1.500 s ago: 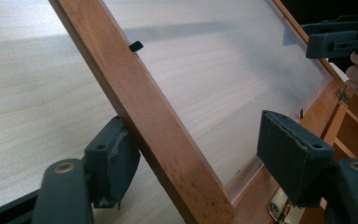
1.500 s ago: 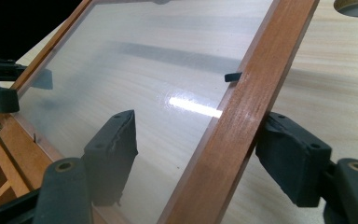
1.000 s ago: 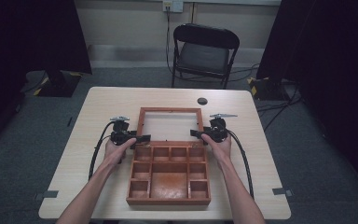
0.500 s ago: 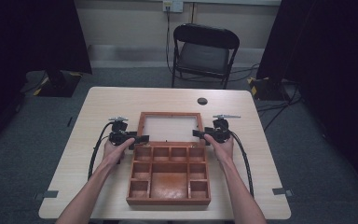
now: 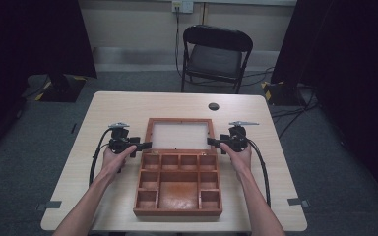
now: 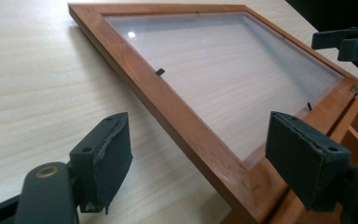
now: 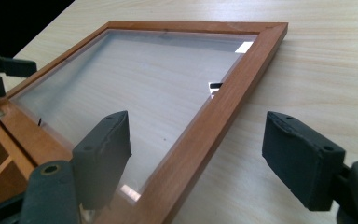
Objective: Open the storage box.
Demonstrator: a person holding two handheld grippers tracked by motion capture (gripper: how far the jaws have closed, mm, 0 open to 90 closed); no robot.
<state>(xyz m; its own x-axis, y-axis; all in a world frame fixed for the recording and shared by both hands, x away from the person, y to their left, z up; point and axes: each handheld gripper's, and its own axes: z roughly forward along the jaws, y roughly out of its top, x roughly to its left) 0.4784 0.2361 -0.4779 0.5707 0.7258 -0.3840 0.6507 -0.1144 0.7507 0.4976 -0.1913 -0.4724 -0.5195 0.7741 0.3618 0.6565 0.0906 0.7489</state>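
Table (image 5: 128, 105): I saw pale wood grain, with the box between my two grippers.
Box (image 5: 178, 189): reddish wood, compartmented, its long axis ran away from me, just inward of both hands.
Lid (image 5: 179, 135): glass-paned frame, laid open flat on the table; each side rail ran between a gripper's jaws, both hands equally near.
Left gripper (image 6: 200, 161): released, pads straddling the left rail without pressing.
Right gripper (image 7: 196, 156): released too, astride the right rail.

I am holding my left gripper (image 5: 146, 145) and right gripper (image 5: 210, 141) level, pointing inward at each other, both forearms stretching forward, jaws standing apart on each with nothing pinched between the pads (image 6: 103, 158).
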